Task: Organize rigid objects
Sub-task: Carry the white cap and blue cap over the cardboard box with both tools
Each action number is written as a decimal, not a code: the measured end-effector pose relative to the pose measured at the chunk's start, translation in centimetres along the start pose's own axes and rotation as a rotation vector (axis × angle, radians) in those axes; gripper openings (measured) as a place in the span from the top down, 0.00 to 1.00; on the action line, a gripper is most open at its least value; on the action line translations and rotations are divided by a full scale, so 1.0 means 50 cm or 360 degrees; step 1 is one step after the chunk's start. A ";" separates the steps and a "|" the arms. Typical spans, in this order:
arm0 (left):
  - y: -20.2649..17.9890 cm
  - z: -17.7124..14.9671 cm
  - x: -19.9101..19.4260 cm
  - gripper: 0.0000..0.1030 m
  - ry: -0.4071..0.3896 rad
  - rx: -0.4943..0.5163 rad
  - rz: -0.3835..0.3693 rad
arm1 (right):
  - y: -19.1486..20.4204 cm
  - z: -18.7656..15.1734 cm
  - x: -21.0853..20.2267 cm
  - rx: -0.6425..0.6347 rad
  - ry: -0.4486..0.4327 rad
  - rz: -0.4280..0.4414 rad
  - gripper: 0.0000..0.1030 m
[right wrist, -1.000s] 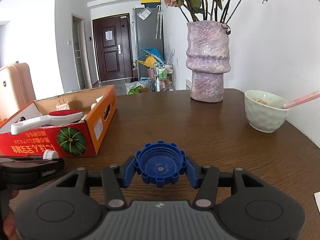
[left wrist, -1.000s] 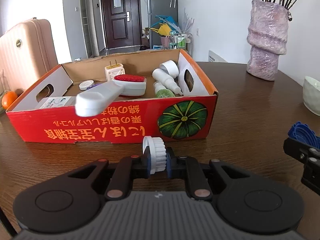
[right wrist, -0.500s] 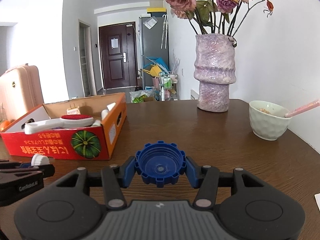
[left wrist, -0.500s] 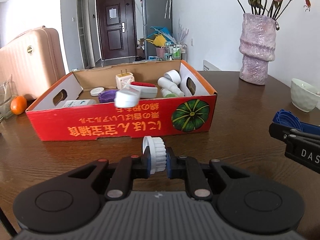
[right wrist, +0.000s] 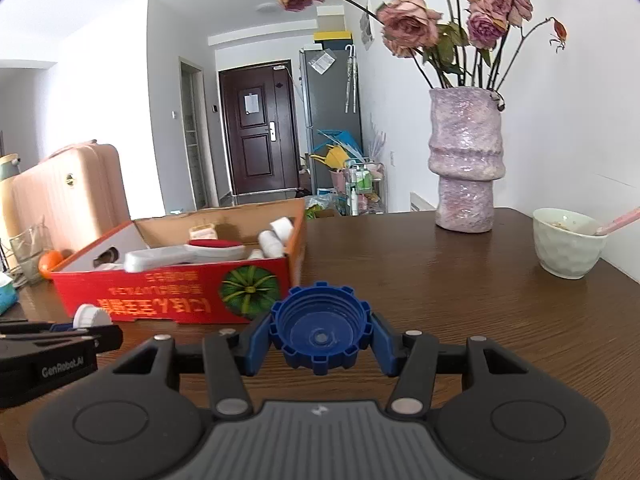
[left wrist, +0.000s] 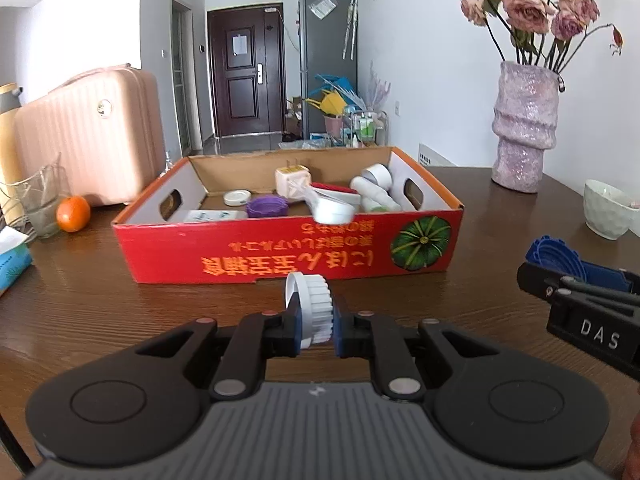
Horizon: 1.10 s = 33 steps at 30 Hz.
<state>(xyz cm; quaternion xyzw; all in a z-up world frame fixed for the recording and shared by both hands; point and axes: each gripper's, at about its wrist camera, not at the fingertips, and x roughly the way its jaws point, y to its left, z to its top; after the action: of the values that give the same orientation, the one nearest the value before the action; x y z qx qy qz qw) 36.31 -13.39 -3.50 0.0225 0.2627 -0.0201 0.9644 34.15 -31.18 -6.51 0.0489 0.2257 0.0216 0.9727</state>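
left gripper (left wrist: 316, 326) clamps white ribbed cap (left wrist: 314, 306) on edge; right gripper (right wrist: 320, 342) clamps blue cap (right wrist: 320, 330). red box (left wrist: 288, 256) beyond, on table (left wrist: 480, 216).

A purple vase (right wrist: 466, 160) of dried roses (right wrist: 408, 24) stands at the far edge of the wooden table (right wrist: 460, 300), and a white bowl (right wrist: 568, 246) with a pink spoon (right wrist: 620, 220) sits nearer, to its right. At the table's left end an orange (left wrist: 73, 213) lies just beside a glass (left wrist: 42, 200), with a pink suitcase (left wrist: 92, 136) behind them. Across the room are a dark door (left wrist: 242, 80) and a grey fridge (left wrist: 328, 64).
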 end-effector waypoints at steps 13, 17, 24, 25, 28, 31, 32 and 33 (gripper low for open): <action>0.078 0.016 -0.065 0.86 -0.0116 -0.0078 0.0008 | 0.077 0.001 -0.027 0.0021 -0.0062 0.0074 0.50; 0.099 0.028 -0.077 0.86 -0.0152 -0.0105 0.0005 | 0.102 0.006 -0.031 0.0004 -0.0079 0.0103 0.50; 0.123 0.046 -0.080 0.86 -0.0188 -0.0128 0.0011 | 0.131 0.020 -0.024 -0.0016 -0.0096 0.0126 0.50; 0.127 0.050 -0.079 0.86 -0.0194 -0.0134 0.0013 | 0.135 0.024 -0.021 -0.0019 -0.0098 0.0127 0.50; 0.136 0.065 -0.077 0.86 -0.0220 -0.0150 0.0028 | 0.144 0.035 -0.013 -0.0027 -0.0109 0.0131 0.50; 0.148 0.082 -0.072 0.86 -0.0246 -0.0173 0.0041 | 0.155 0.048 -0.004 -0.0039 -0.0133 0.0129 0.50; 0.150 0.086 -0.070 0.86 -0.0249 -0.0180 0.0042 | 0.158 0.051 0.000 -0.0038 -0.0137 0.0129 0.50; 0.153 0.090 -0.066 0.86 -0.0251 -0.0188 0.0044 | 0.160 0.054 0.004 -0.0037 -0.0140 0.0128 0.50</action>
<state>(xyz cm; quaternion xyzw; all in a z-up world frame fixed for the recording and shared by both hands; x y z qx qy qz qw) 36.12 -5.90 2.29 -0.0326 0.1863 0.0070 0.9819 35.35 -23.46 -3.35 0.0476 0.1804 0.0612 0.9805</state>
